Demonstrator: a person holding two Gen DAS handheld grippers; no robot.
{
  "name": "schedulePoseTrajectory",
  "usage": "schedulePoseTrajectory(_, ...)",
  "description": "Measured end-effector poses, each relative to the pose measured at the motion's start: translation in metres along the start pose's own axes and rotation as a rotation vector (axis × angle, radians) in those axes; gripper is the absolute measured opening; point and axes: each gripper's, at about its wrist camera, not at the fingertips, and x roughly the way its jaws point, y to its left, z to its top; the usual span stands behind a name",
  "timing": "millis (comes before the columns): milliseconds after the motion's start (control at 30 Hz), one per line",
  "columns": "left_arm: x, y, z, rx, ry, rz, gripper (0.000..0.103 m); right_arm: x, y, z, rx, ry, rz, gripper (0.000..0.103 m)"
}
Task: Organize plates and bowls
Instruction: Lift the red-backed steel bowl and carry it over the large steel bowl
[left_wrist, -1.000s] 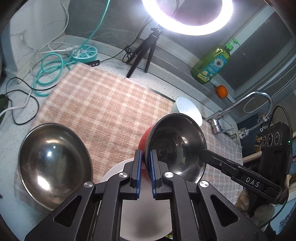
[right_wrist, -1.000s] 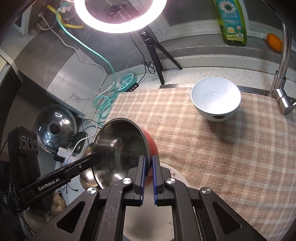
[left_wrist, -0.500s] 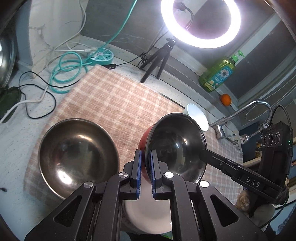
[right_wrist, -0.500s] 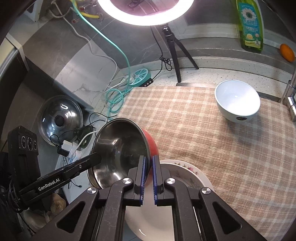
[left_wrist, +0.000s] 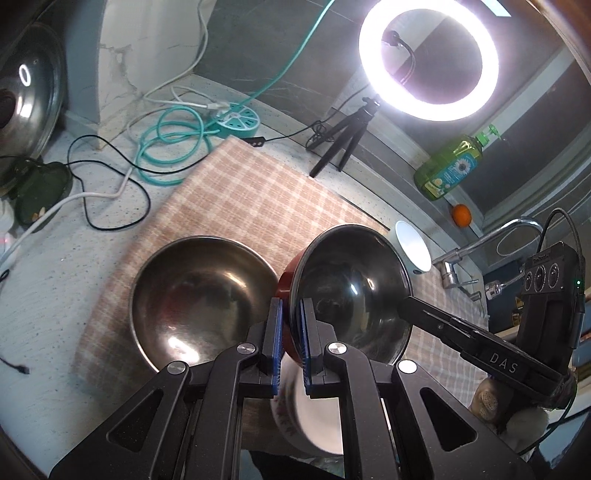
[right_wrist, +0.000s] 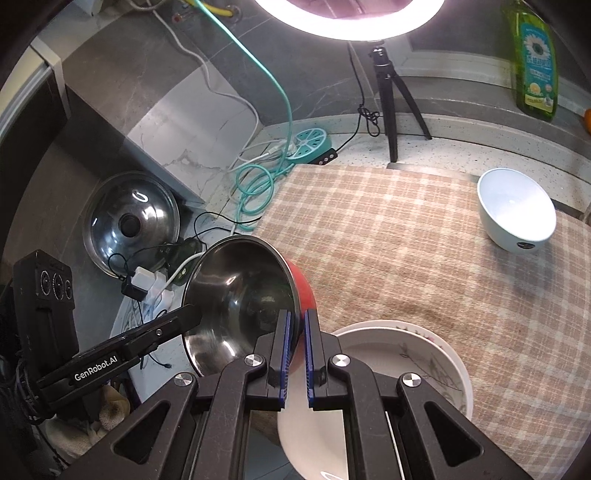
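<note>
The left gripper (left_wrist: 290, 334) and the right gripper (right_wrist: 295, 345) each clamp opposite rim edges of the red bowl (left_wrist: 351, 299), which has a steel interior and is tilted in the air above the checked cloth (right_wrist: 388, 236). Relative to the red bowl: the steel bowl (left_wrist: 199, 299) rests on the cloth just beside it, the patterned plate (right_wrist: 417, 354) lies below it, and the white bowl (right_wrist: 517, 210) stands well apart.
</note>
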Motion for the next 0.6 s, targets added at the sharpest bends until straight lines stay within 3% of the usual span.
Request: schedulePoseTrajectory(600,-0.003,0.052,0.004,-0.056,0.007,0.044,0.007,0.048,0.037,0.004,-0.055,0.065,-0.006,0.007)
